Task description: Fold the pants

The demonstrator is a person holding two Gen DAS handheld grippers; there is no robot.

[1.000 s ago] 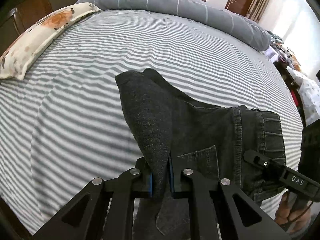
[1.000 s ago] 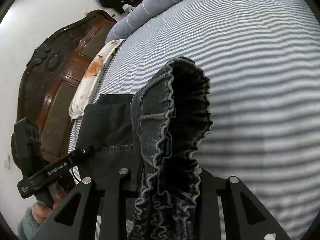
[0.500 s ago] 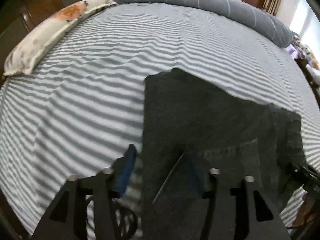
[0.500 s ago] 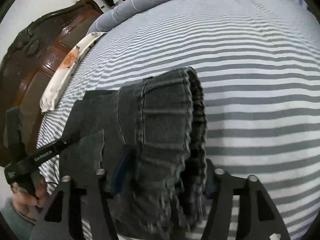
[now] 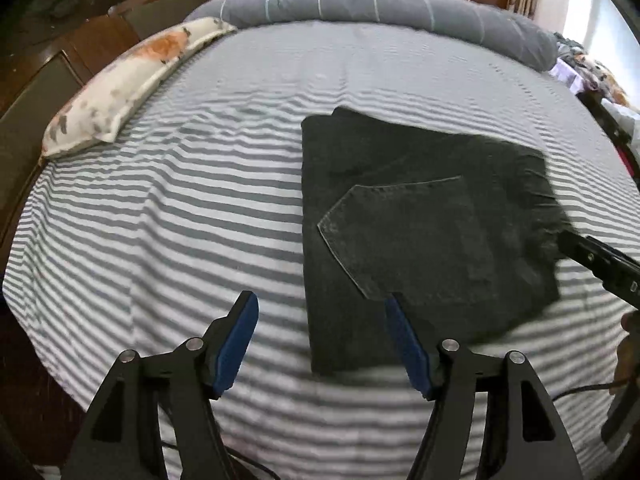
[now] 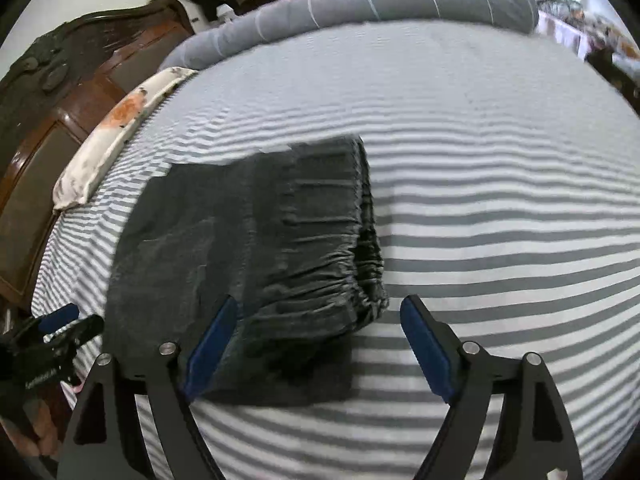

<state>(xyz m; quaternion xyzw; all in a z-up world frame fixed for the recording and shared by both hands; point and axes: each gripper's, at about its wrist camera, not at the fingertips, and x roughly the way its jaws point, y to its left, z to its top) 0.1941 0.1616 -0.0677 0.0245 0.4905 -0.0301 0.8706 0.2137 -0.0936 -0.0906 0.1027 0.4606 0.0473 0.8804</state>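
Dark grey denim pants [image 5: 420, 224] lie folded into a flat rectangle on the striped bed, a back pocket facing up. My left gripper [image 5: 320, 304] hovers above their near left corner, its jaws opening, with no cloth pinched between the blue pads [image 5: 236, 340]. From the right wrist the same pants [image 6: 248, 264] show their gathered elastic waistband on the right side. There my right gripper [image 6: 316, 312] is over the waistband's near end, jaws opening, pads off the cloth. The other gripper shows at the right edge [image 5: 596, 260] and at the lower left [image 6: 52, 340].
A grey-and-white striped sheet [image 5: 168, 216] covers the bed. A floral pillow [image 5: 128, 80] lies at the far left beside a dark wooden headboard [image 6: 60, 104]. A rolled grey quilt [image 5: 380, 6] runs along the far edge. Cluttered items sit at the far right.
Both grippers were shut on lifted folds of the pants. They have let go and drawn back, and the pants now lie flat and folded on the sheet.
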